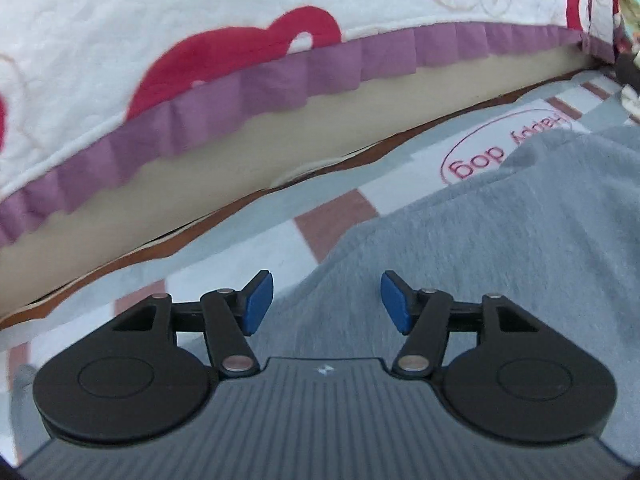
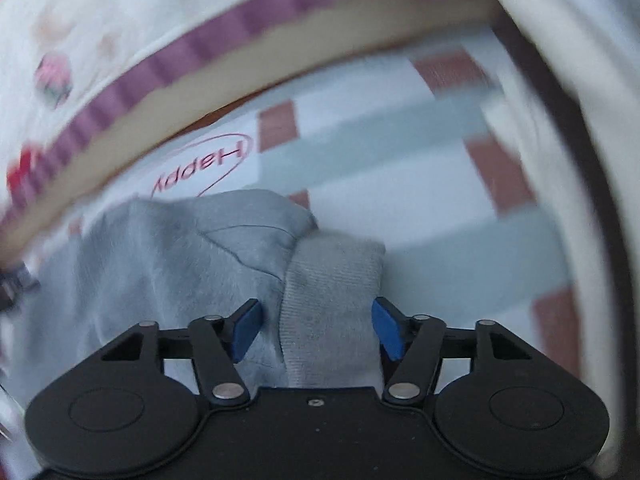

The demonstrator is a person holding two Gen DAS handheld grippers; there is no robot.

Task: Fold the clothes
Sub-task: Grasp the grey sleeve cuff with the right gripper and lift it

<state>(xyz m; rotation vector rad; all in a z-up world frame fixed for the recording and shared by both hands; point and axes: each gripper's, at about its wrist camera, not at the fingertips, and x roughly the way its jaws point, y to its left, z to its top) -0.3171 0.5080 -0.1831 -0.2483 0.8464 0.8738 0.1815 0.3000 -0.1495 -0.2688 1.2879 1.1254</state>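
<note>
A grey fleece garment (image 1: 480, 240) lies on a checked sheet (image 1: 224, 248). My left gripper (image 1: 327, 302) hovers over its left edge with the blue pads (image 1: 259, 300) wide apart and nothing between them. In the right wrist view the same garment (image 2: 168, 256) shows a ribbed grey cuff (image 2: 332, 280) at its right end. My right gripper (image 2: 316, 328) stands open. The cuff lies between its blue pads (image 2: 386, 326), which do not press on it. That view is blurred by motion.
A white quilted cover (image 1: 120, 40) with red prints and a purple frill (image 1: 280, 76) hangs over a beige mattress side (image 1: 200, 184) behind the sheet. A "Happy dog" print (image 1: 504, 148) lies beside the garment. A white curved edge (image 2: 560, 160) borders the right.
</note>
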